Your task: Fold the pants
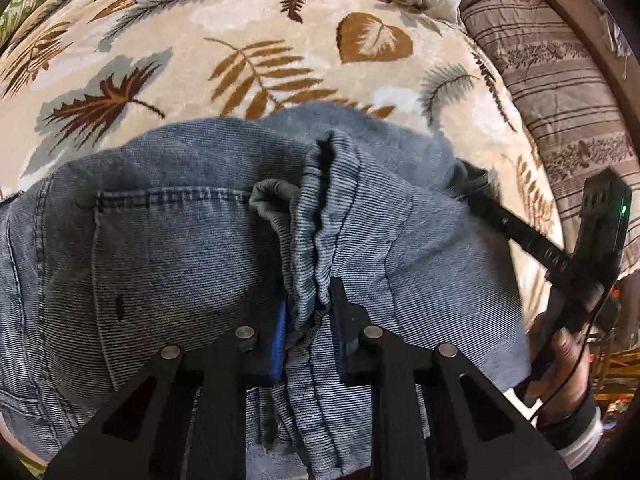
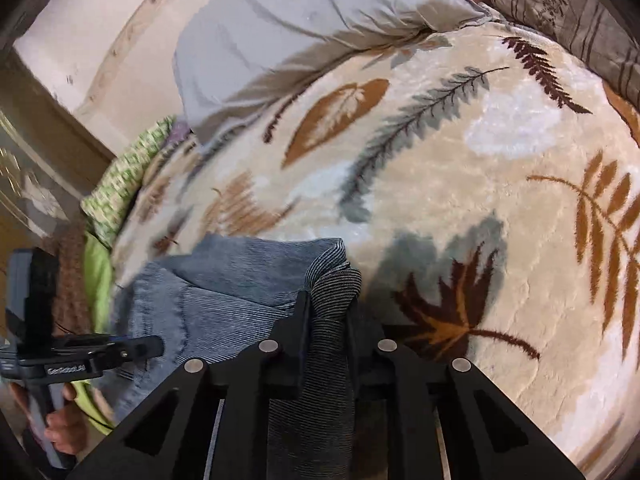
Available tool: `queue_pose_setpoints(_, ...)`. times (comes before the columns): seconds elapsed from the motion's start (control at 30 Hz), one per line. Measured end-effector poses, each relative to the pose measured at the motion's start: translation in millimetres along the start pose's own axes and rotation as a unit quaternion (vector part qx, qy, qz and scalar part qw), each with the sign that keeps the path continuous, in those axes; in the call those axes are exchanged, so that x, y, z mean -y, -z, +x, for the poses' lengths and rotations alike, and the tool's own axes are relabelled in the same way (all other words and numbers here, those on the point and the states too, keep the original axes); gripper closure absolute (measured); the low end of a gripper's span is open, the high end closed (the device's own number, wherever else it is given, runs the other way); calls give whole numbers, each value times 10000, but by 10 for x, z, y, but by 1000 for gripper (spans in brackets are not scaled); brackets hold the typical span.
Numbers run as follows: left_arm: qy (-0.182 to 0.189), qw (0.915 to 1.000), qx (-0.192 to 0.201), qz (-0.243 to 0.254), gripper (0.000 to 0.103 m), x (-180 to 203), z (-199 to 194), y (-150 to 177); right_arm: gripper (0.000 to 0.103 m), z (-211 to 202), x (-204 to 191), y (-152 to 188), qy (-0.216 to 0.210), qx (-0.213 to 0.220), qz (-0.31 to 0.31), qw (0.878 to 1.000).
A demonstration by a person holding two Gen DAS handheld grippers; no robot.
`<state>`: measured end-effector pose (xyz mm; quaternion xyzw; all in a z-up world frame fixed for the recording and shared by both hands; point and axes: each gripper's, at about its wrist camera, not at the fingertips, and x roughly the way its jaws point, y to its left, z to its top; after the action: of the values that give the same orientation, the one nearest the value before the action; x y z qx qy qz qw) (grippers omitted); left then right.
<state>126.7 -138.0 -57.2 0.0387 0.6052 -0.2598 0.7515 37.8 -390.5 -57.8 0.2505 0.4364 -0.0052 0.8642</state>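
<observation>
Blue denim pants (image 1: 168,264) lie on a cream blanket with leaf prints (image 1: 256,40). My left gripper (image 1: 310,304) is shut on a bunched ridge of the denim near the back pocket (image 1: 160,240); the fabric rises in folds between its black fingers. In the right wrist view, my right gripper (image 2: 326,316) is shut on a gathered edge of the pants (image 2: 224,280), pinched into a narrow band between its fingers. The right gripper (image 1: 476,188) also shows at the pants' right edge in the left wrist view. The left gripper (image 2: 152,346) appears at the lower left of the right wrist view.
A grey pillow (image 2: 300,28) lies at the far side of the blanket (image 2: 500,208). A striped brown cushion (image 1: 560,120) sits to the right, by a curved wooden frame. Green patterned fabric (image 2: 120,184) lies at the bed's left edge. A hand (image 2: 64,424) holds the left gripper's handle.
</observation>
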Motion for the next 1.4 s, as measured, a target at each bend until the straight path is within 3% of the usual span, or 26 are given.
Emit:
queue_pose_setpoints(0.07,-34,10000,35,-2,86,11,-21,1,83,16,40,-11,30,-20,53,10000)
queue_pose_setpoints(0.13,-69,10000,55,25,85,38,-64,6,71,-2,43,-30,31,-44,59,10000)
queue_pose_setpoints(0.37,-557,9973,343,331,85,227,-266,172,66,-492,-1,155,-457,47,169,9988)
queue_pose_setpoints(0.43,-620,9967,397,348,81,249,-302,214,52,-569,-36,299,-531,-76,149,9984)
queue_pose_setpoints(0.5,-647,9964,416,354,78,276,-328,248,48,-576,-64,432,-561,-199,113,9982)
queue_pose_setpoints(0.6,-686,9962,436,314,74,303,-373,308,48,-513,-94,589,-516,-353,115,9980)
queue_pose_setpoints(0.7,-589,9973,354,266,60,315,-392,370,48,-449,-89,666,-428,-429,147,9981)
queue_pose_setpoints(0.73,-495,9981,290,222,59,308,-391,389,48,-435,-90,681,-401,-423,120,9982)
queue_pose_setpoints(0.77,-319,9992,192,147,60,296,-390,425,50,-433,-91,684,-415,-445,65,9981)
queue_pose_setpoints(0.83,-65,9999,132,61,60,283,-402,537,81,-527,-163,681,-532,-450,-244,9973)
queue_pose_setpoints(0.9,-160,9995,211,181,60,323,-369,641,82,-620,-244,722,-433,-423,-646,9961)
queue_pose_setpoints(0.97,-320,9987,266,305,60,372,-293,700,82,-575,-244,811,-26,-608,-1045,9927)
queue_pose_setpoints(1.03,-608,9956,392,602,60,484,-245,742,81,-479,-173,873,246,-707,-1220,9897)
queue_pose_setpoints(1.13,-845,9919,405,853,60,570,-274,763,77,-485,-127,834,146,-687,-999,9925)
queue_pose_setpoints(1.27,-402,9952,616,648,59,477,-581,672,70,-686,-109,713,-134,-452,-760,9960)
queue_pose_setpoints(1.3,-366,9952,689,592,55,458,-614,619,62,-736,-79,673,-248,-349,-594,9973)
queue_pose_setpoints(1.33,-371,9951,733,552,45,444,-629,564,52,-772,-15,589,-429,-218,-323,9983)
queue_pose_setpoints(1.4,-526,9947,741,479,40,414,-568,426,49,-738,46,469,-541,-134,-37,9984)
